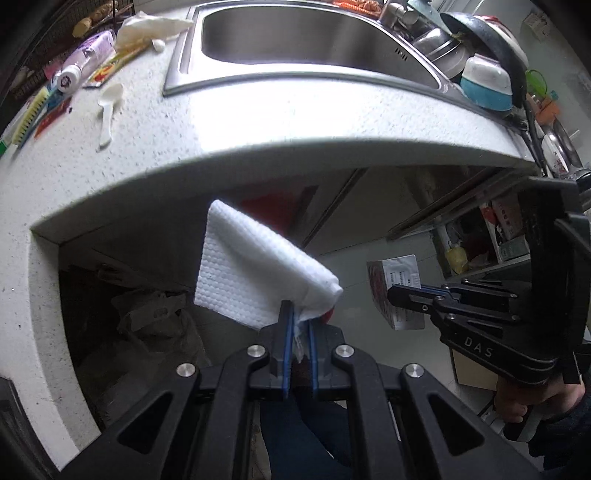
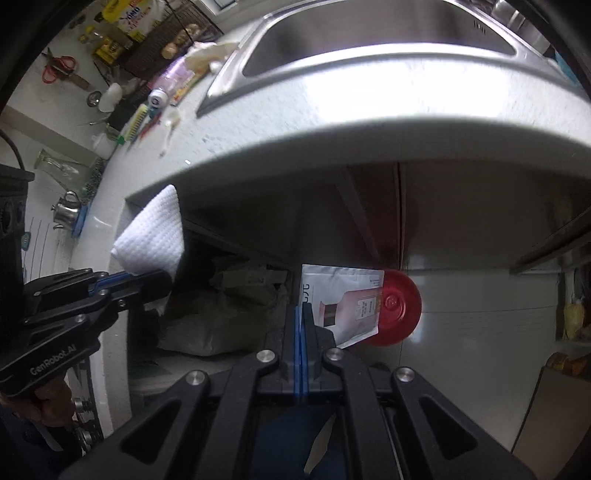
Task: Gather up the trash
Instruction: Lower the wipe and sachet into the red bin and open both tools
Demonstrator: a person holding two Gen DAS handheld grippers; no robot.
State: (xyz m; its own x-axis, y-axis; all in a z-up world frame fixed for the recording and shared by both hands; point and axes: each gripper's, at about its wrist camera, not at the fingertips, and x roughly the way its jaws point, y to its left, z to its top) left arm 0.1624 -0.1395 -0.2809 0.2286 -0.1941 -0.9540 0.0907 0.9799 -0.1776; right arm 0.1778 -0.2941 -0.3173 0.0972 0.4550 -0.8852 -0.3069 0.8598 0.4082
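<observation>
So both grippers are loaded up and pointing down past the counter edge, which makes sense if the bin is down on the floor. Closest in, the left gripper [image 1: 297, 317] is clamped tight on a bunched corner of a white paper towel [image 1: 255, 266], and the rest of the sheet just flops out ahead of the fingers since it's only pinched at one spot. Right beside it, the right gripper [image 2: 301, 314] has its jaws fully closed on the edge of a flat printed packet [image 2: 340, 302], gripped by the rim so it sticks out stiff like a card; you can see the same packet [image 1: 399, 291] from the left camera too. Just past the packet there's a red round thing [image 2: 400, 306] low down by the cabinet, and my guess is that's the trash can or its lid, though I honestly can't tell which. Further out and above, the speckled countertop [image 1: 258, 133] still has stuff to collect: a white plastic spoon [image 1: 107, 110], a purple bottle [image 1: 86, 62] lying on its side, a crumpled tissue [image 1: 147, 26] and some wrappers [image 1: 103, 72], all left of the steel sink [image 1: 295, 37]. Far right, dishes [image 1: 487, 85] are stacked beside the sink, probably not trash.
</observation>
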